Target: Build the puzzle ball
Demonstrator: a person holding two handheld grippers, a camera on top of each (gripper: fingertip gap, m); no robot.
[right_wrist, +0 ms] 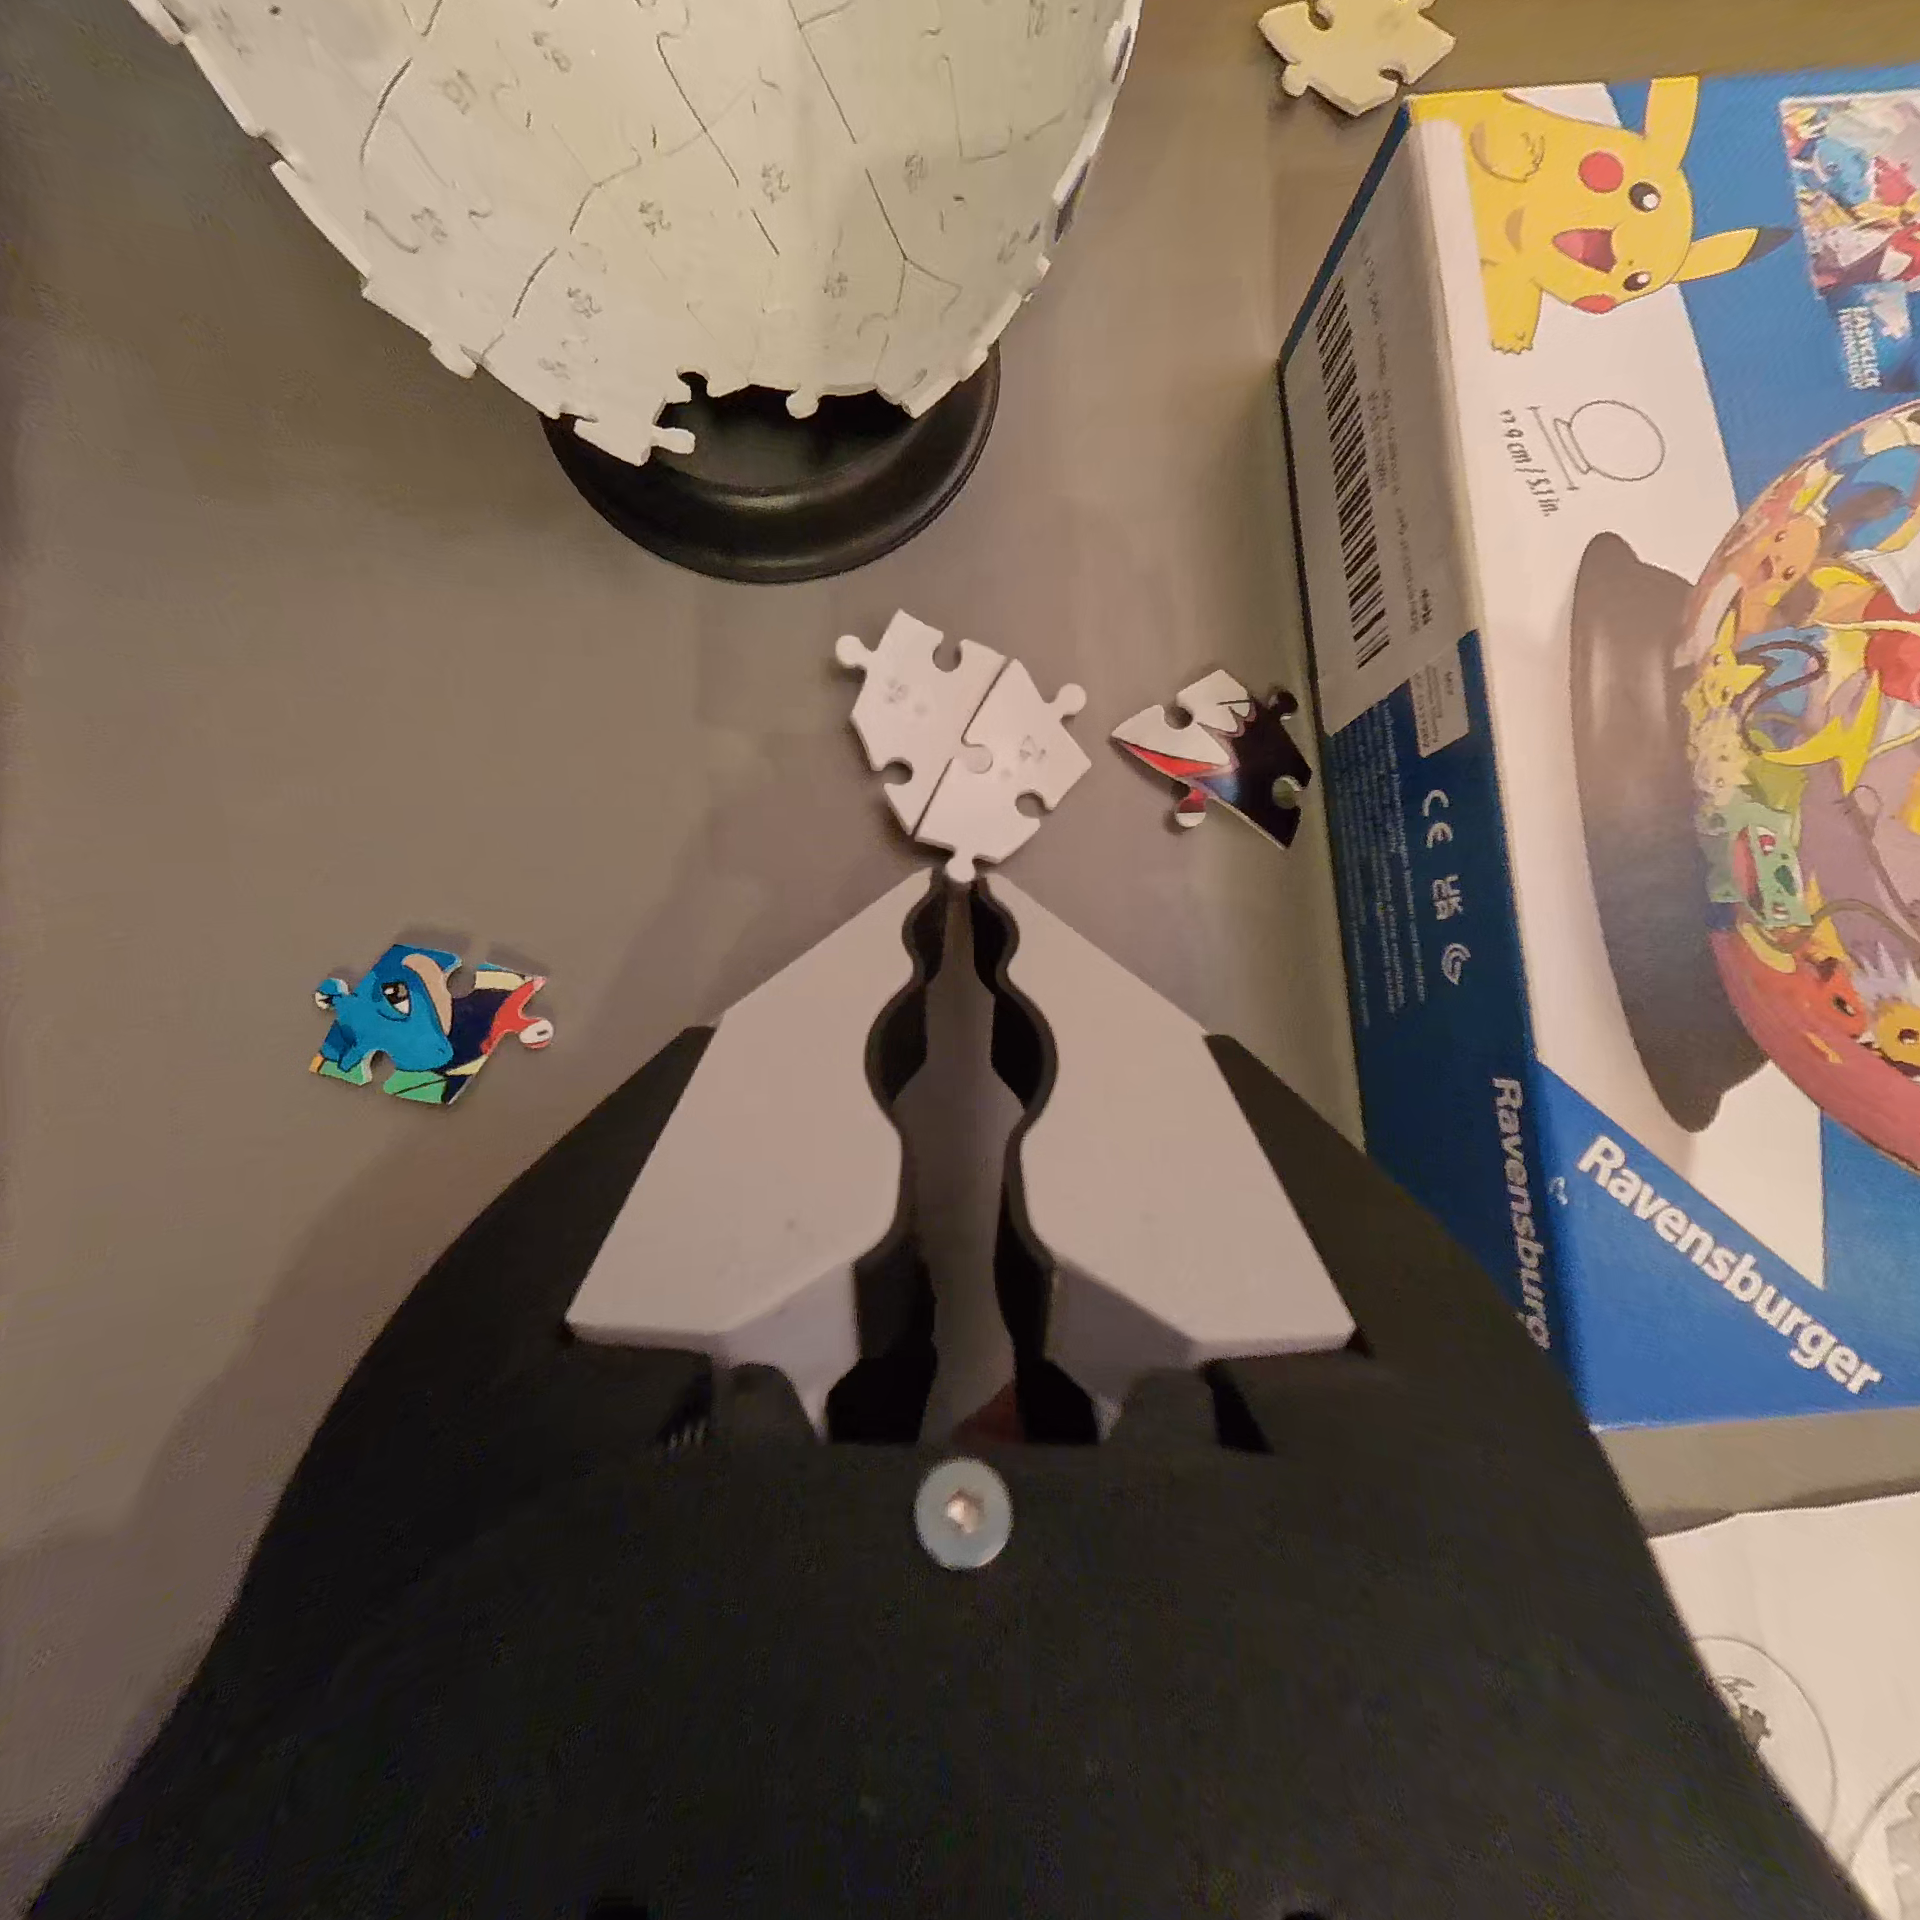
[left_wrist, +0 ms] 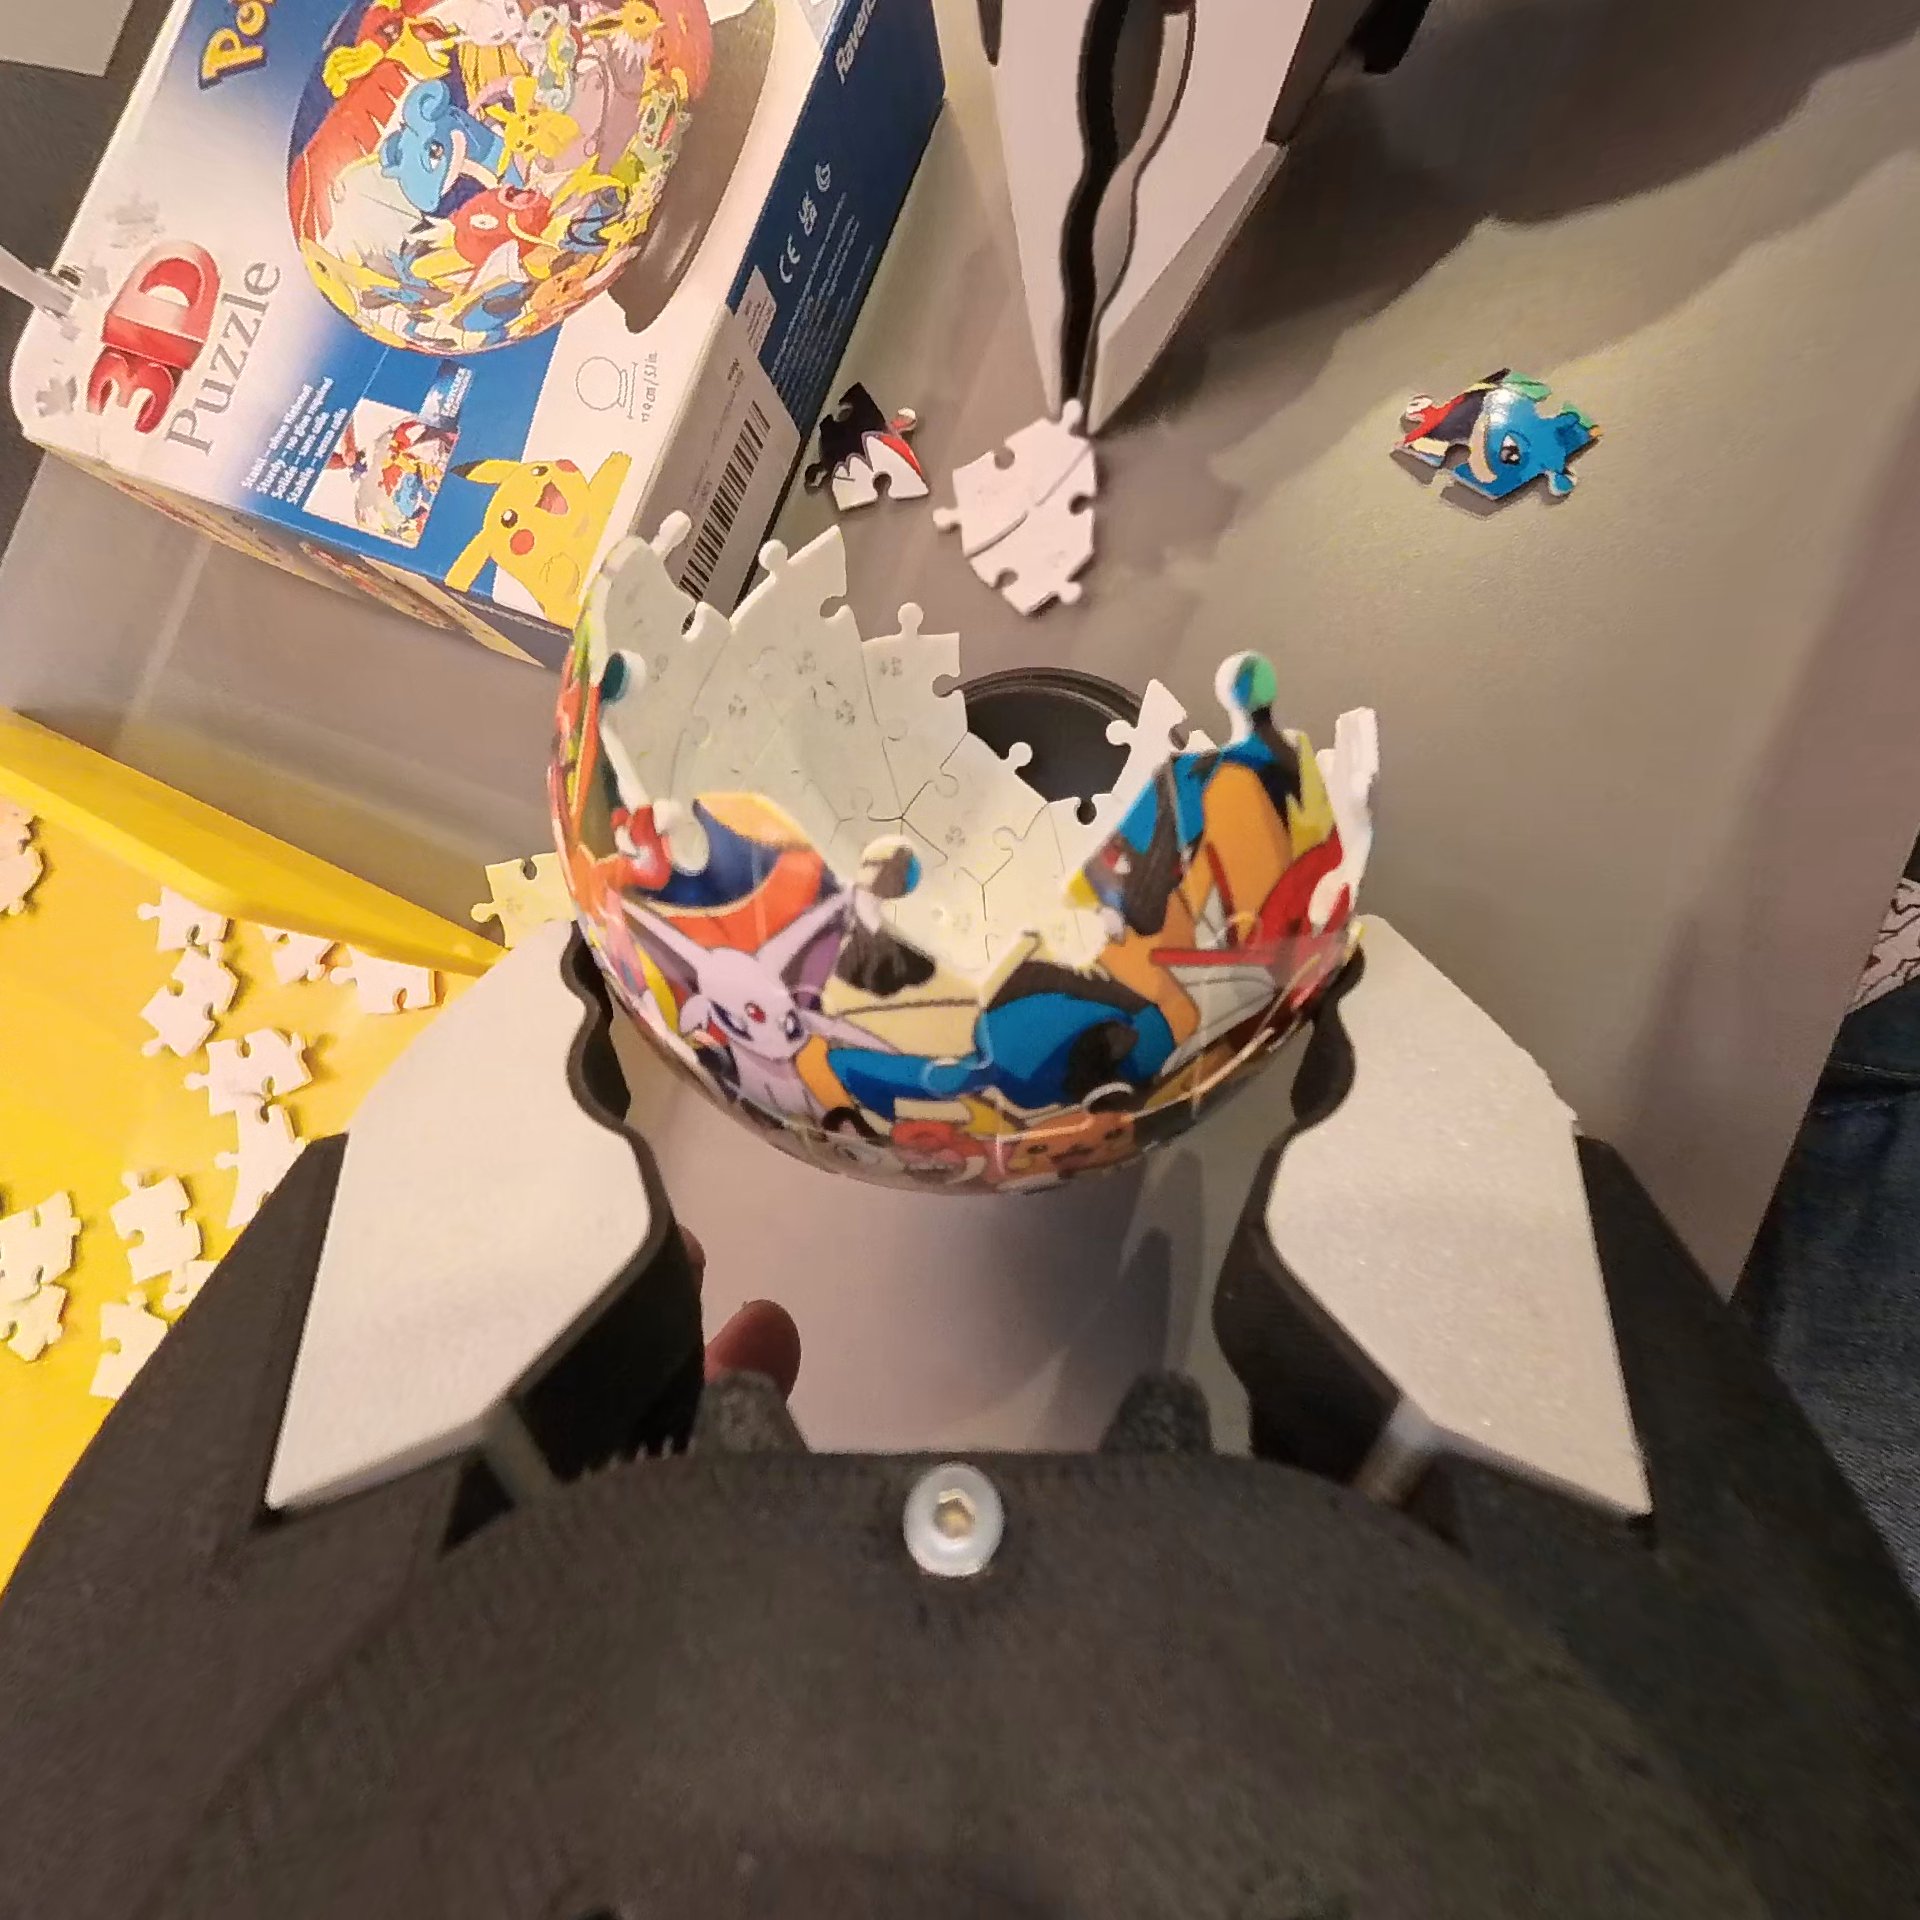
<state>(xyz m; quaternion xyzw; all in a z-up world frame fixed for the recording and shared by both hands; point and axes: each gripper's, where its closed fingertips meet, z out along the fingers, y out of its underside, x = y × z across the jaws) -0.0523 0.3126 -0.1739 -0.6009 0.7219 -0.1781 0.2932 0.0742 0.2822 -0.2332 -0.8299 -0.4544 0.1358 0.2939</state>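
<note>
My left gripper (left_wrist: 961,997) is shut on the half-built puzzle ball (left_wrist: 935,1018), one finger on each side of the colourful open shell. The ball is held tilted over its black stand (left_wrist: 1039,727). In the right wrist view the ball's white inside (right_wrist: 665,187) faces me above the stand (right_wrist: 769,499). My right gripper (right_wrist: 958,883) is nearly closed, its tips pinching the knob of a white face-down pair of joined pieces (right_wrist: 966,748) on the grey table. The right gripper (left_wrist: 1081,410) and the pair (left_wrist: 1023,509) also show in the left wrist view.
A black-red piece (right_wrist: 1226,764) lies right of the pair, a blue joined piece (right_wrist: 426,1013) to its left. The puzzle box (right_wrist: 1662,727) stands at the right. A yellow tray (left_wrist: 208,842) holds several face-down pieces. One loose piece (left_wrist: 520,883) lies beside the ball.
</note>
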